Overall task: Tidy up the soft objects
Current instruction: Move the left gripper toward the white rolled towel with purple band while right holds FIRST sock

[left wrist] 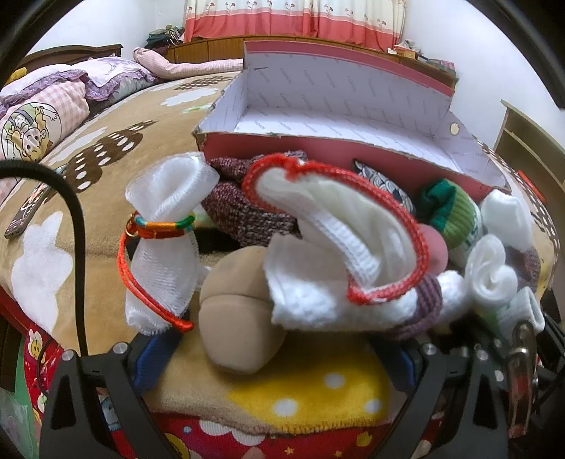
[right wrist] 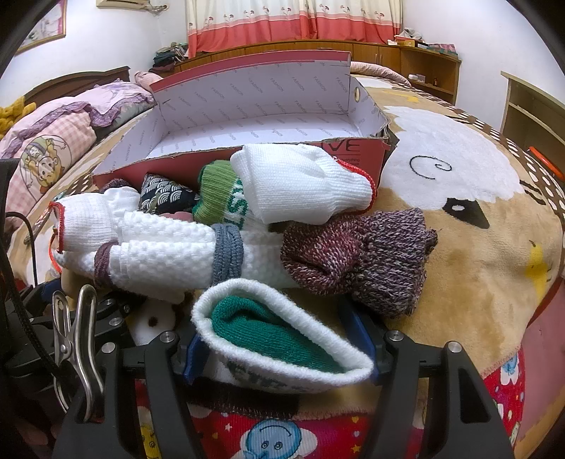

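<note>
While left gripper (left wrist: 279, 356) is gaping open | right gripper (right wrist: 282, 349) is straddling green-lined sock (right wrist: 279, 328), grip unclear | only left view is showing mesh pouch (left wrist: 162, 243)

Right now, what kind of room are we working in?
Most likely a bedroom: the socks lie on a plush blanket spread over a bed, with pillows at its head, a curtained window behind, and an open shoebox beside the pile.

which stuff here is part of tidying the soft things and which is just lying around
Job: red shoebox, white gloves, maroon knit sock, green-and-white sock, mesh pouch, beige sock.
Lying about: phone, pillows, metal clip.
</note>
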Motion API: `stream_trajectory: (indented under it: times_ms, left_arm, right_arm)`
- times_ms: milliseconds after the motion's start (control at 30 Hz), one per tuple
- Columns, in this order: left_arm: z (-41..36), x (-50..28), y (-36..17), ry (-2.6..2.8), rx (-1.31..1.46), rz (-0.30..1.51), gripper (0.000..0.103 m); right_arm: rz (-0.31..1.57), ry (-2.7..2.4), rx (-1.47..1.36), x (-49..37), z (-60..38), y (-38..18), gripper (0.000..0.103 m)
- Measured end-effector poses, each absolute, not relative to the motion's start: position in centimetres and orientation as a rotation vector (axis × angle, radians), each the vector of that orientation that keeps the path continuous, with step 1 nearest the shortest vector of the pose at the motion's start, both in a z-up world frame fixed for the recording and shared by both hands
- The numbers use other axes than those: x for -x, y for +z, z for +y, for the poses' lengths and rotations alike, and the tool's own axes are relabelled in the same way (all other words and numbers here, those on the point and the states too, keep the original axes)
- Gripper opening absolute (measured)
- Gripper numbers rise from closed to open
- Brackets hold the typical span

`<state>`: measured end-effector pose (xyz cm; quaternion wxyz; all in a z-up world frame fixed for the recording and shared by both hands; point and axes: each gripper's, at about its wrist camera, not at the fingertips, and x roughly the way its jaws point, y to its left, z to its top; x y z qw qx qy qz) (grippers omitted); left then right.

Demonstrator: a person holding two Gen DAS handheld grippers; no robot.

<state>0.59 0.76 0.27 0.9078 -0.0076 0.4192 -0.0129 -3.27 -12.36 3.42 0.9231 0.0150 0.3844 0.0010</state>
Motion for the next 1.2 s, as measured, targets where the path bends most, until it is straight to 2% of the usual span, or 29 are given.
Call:
stream_trajectory:
  times_ms: [667,1200]
  left_arm:
    - [1.8,0.9,1.0,-0.085,0.011,0.888,0.1]
    - [3.6,3.7,3.7,-0.196,-0.032,0.892,0.1]
  right_arm:
    - [0.804,0.045,-0.01,4.5,-12.9,4.3,0.068]
    - [0.822,0.126,0.016,6.4,-13.2,5.5,0.068]
